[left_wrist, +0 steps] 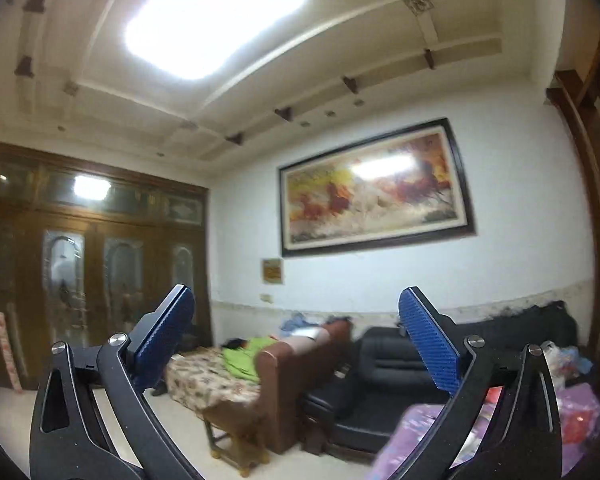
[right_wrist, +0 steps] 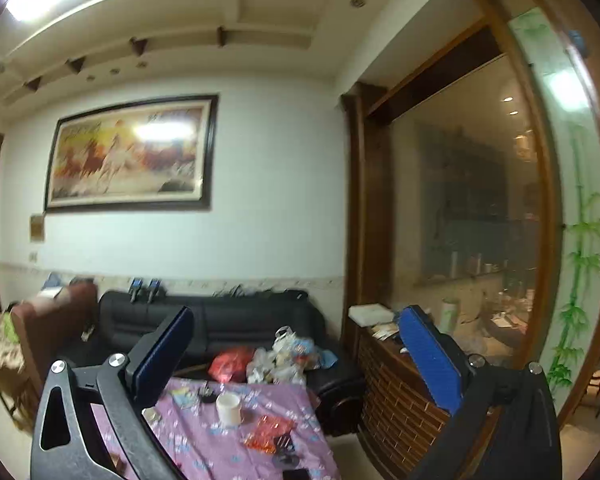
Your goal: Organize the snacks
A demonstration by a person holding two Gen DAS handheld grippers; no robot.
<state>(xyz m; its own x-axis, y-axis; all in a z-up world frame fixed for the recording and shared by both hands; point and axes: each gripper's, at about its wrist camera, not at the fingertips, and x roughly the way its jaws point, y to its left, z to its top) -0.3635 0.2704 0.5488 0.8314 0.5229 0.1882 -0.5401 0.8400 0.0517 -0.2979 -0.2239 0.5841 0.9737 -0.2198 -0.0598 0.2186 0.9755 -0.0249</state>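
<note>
Both grippers are raised and point across the room. My left gripper (left_wrist: 296, 336) is open and empty, aimed at the sofas. My right gripper (right_wrist: 296, 344) is open and empty, high above a table with a purple flowered cloth (right_wrist: 204, 440). On the cloth lie an orange-red snack packet (right_wrist: 270, 432), a small colourful packet (right_wrist: 184, 396), a white cup (right_wrist: 228, 408) and small dark items (right_wrist: 288, 460). A red bag (right_wrist: 232, 362) and a heap of plastic-wrapped snacks (right_wrist: 288, 356) sit on the black sofa (right_wrist: 236, 324) behind the table. The cloth's corner shows in the left wrist view (left_wrist: 420, 436).
A brown armchair (left_wrist: 296, 376) and a daybed with a green cloth (left_wrist: 244, 360) stand left of the black sofa (left_wrist: 380, 376). A brick-patterned wooden counter (right_wrist: 396, 404) with papers stands right of the table. Wooden doors (left_wrist: 100, 264) fill the far left.
</note>
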